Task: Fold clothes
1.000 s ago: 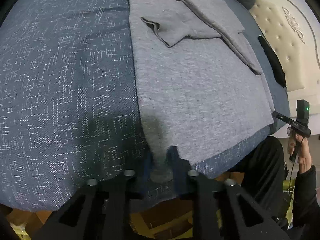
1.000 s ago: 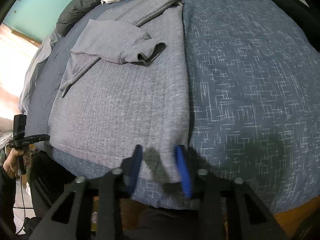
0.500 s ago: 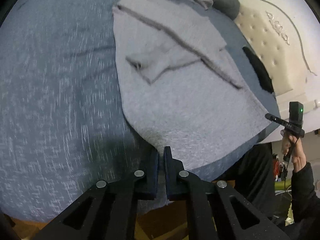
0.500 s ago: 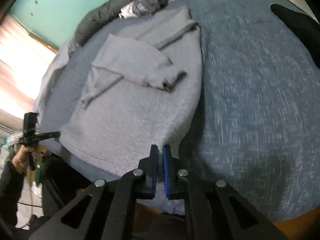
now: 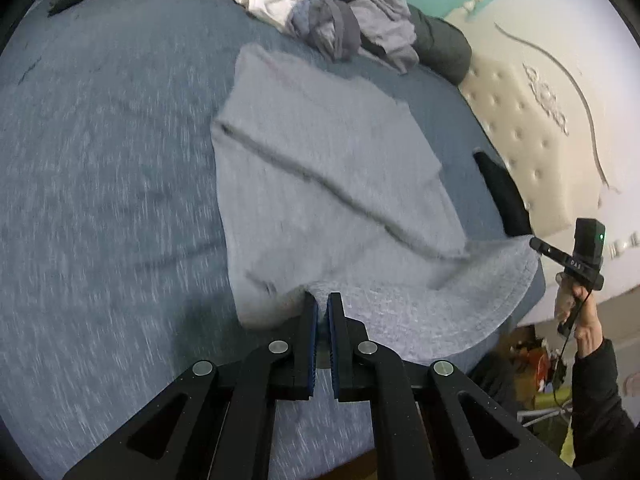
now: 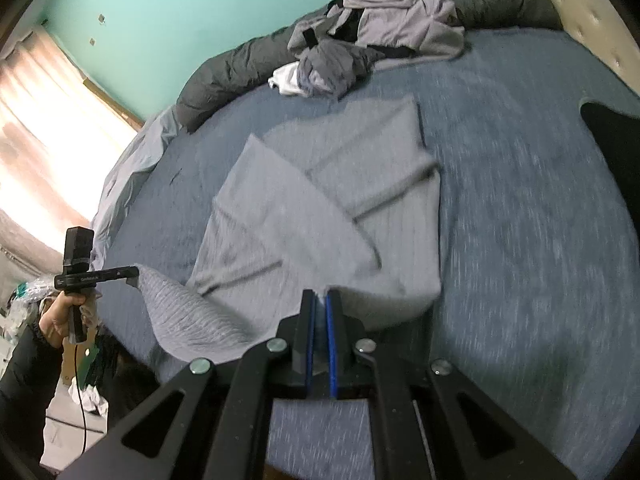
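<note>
The left gripper (image 5: pixel 323 300) and right gripper (image 6: pixel 320 297) — two — each pinch a hem corner of the one grey garment (image 5: pixel 328 184), its near edge raised off the bedspread (image 5: pixel 100 200); bare bedspread flanks it — a clothes pile (image 6: pixel 372 32) lies beyond.

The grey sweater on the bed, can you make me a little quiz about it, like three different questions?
1. True or false: both grippers are shut on the hem of the grey sweater.
2. Which lies on the blue bedspread beyond the sweater? A) a pile of crumpled clothes B) a suitcase C) a stack of books
3. Fill in: the hem is lifted off the bed at the edge nearest the ____.

Key:
1. True: left gripper and right gripper each pinch it.
2. A, the pile of crumpled clothes.
3. grippers
</note>
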`<control>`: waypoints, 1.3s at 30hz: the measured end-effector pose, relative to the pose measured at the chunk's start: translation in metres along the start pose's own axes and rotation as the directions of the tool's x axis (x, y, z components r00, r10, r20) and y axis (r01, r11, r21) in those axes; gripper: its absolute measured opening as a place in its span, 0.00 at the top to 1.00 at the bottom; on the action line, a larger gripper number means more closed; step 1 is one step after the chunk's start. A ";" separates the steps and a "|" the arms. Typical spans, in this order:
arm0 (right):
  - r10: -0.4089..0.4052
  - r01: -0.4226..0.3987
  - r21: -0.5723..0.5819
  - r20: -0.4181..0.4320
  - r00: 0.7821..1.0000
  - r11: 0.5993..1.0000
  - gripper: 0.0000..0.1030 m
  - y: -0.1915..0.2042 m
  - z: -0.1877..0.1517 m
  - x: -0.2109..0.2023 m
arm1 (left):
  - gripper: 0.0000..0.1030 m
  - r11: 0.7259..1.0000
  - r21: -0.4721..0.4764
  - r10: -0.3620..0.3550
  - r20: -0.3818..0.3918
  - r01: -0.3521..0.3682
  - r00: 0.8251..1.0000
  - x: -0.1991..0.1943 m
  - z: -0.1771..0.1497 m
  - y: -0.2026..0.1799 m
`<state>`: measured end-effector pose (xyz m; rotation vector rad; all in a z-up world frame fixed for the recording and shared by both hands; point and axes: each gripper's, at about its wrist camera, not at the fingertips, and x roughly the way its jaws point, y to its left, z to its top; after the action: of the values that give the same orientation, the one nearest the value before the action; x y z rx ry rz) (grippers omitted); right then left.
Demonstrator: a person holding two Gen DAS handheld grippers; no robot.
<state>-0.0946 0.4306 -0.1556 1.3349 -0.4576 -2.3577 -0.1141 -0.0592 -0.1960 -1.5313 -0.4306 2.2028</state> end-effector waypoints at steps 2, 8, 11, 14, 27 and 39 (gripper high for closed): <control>-0.002 0.002 0.005 0.011 1.000 1.000 0.95 -0.006 0.022 0.004 | 0.95 1.000 -0.015 -0.006 0.010 0.006 1.000 0.000 0.023 0.008; -0.021 0.020 0.032 0.040 0.999 0.999 0.95 -0.025 0.092 0.032 | 0.95 0.999 -0.049 -0.011 0.033 0.013 0.999 0.009 0.096 0.033; -0.039 0.037 0.036 0.051 0.998 0.999 0.95 -0.033 0.128 0.049 | 0.95 0.998 -0.060 -0.011 0.031 0.013 0.999 0.021 0.134 0.048; -0.060 0.059 0.023 0.060 0.996 0.998 0.95 -0.039 0.160 0.065 | 0.95 0.997 -0.077 -0.018 0.035 0.021 0.999 0.032 0.167 0.061; -0.155 0.152 0.046 0.070 0.985 0.987 0.96 -0.089 0.265 0.151 | 0.95 0.991 -0.132 0.008 0.037 -0.003 0.999 0.101 0.284 0.108; -0.233 0.228 0.090 0.049 0.971 0.969 0.94 -0.130 0.275 0.228 | 0.88 0.977 -0.211 0.054 0.073 -0.037 0.996 0.165 0.302 0.148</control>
<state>-0.4625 0.4576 -0.2483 1.4277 -0.4444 -2.5991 -0.4720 -0.1080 -0.2954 -1.5769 -0.6777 2.3208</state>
